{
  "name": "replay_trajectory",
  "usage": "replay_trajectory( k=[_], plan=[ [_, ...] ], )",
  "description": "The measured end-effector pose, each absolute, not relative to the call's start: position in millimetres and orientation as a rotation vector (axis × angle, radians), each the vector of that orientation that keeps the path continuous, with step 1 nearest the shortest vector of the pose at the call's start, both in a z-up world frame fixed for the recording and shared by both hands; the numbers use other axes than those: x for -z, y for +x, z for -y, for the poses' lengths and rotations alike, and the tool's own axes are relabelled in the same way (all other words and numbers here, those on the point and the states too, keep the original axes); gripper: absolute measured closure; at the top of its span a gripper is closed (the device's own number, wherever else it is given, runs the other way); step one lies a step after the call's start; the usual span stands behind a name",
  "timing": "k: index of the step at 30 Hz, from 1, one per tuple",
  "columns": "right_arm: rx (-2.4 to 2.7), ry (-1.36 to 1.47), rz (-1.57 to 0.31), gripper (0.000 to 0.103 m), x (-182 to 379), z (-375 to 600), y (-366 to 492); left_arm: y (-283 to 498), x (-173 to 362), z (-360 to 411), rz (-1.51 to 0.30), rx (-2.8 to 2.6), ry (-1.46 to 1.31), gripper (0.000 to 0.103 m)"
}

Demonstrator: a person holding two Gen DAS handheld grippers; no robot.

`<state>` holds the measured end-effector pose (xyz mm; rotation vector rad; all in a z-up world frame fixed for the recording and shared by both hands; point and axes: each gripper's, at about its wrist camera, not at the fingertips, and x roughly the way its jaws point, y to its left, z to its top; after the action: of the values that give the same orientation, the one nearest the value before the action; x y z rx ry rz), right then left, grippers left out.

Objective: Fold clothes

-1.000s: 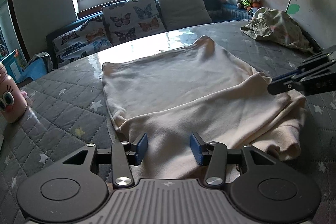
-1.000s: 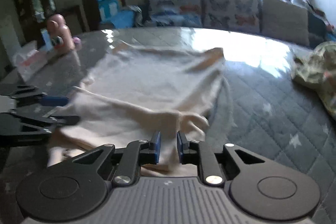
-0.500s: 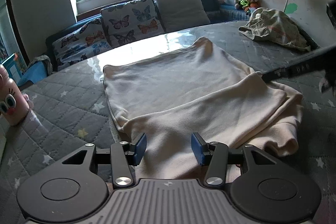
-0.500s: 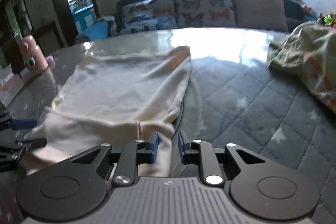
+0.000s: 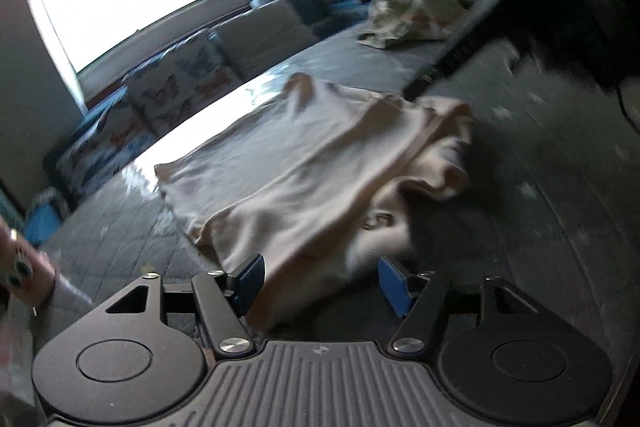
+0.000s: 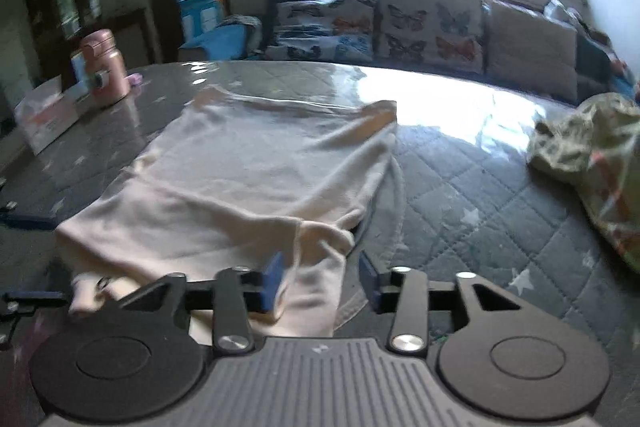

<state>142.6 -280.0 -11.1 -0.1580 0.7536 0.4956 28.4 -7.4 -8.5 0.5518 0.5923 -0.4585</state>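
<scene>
A cream garment (image 5: 320, 163) lies folded over on the grey quilted table (image 5: 540, 211); the left wrist view is blurred and tilted. My left gripper (image 5: 322, 281) is open at the garment's near edge, and that edge sits between its blue pads (image 5: 250, 277). In the right wrist view the same garment (image 6: 248, 187) spreads ahead with a doubled layer at the front. My right gripper (image 6: 320, 281) is open, and a loose corner of the cloth lies between its fingers, close to the left pad (image 6: 272, 281). Neither gripper holds the fabric.
A crumpled green patterned garment (image 6: 592, 155) lies at the table's right side and shows far back in the left view (image 5: 408, 15). A pink bottle (image 6: 104, 71) and a flat box (image 6: 44, 115) stand at the left. Butterfly cushions (image 6: 400, 23) line a sofa beyond.
My right gripper has gone from nearly shut on the cloth's corner to open. My left gripper has opened wider, and its view has swung and tilted with motion blur.
</scene>
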Motion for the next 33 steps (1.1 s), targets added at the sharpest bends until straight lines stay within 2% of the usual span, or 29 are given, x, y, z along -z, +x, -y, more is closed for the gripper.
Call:
replay_trajectory(
  k=[1, 3, 5, 7, 9, 13, 14, 21, 27, 33],
  plan=[
    [-0.511, -0.175, -0.748, 0.059, 9, 279, 139, 26, 12, 11, -0.580, 0.462, 0.577, 0.037],
    [-0.553, -0.221, -0.743, 0.047, 6, 275, 128, 24, 17, 18, -0.556, 0.468, 0.617, 0.037],
    [-0.592, -0.264, -0.740, 0.044, 5, 271, 118, 24, 22, 24, -0.540, 0.466, 0.633, 0.038],
    [-0.621, -0.320, -0.729, 0.043, 5, 268, 108, 25, 23, 27, -0.529, 0.477, 0.625, 0.049],
    [-0.657, -0.380, -0.714, 0.034, 5, 264, 96, 27, 24, 30, -0.530, 0.489, 0.617, 0.071],
    [-0.732, -0.482, -0.697, 0.031, 10, 256, 77, 33, 20, 29, -0.526, 0.496, 0.566, 0.089],
    [-0.745, -0.509, -0.684, 0.026, 12, 253, 72, 35, 16, 28, -0.527, 0.498, 0.546, 0.093],
    [-0.807, -0.609, -0.609, 0.026, 27, 231, 61, 70, -1, 18, -0.567, 0.455, 0.410, 0.096],
    [-0.807, -0.578, -0.581, 0.046, 32, 225, 74, 89, 0, 7, -0.615, 0.433, 0.313, 0.097],
    [-0.841, -0.573, -0.592, 0.045, 30, 224, 75, 95, 2, 5, -0.632, 0.425, 0.292, 0.097]
  ],
)
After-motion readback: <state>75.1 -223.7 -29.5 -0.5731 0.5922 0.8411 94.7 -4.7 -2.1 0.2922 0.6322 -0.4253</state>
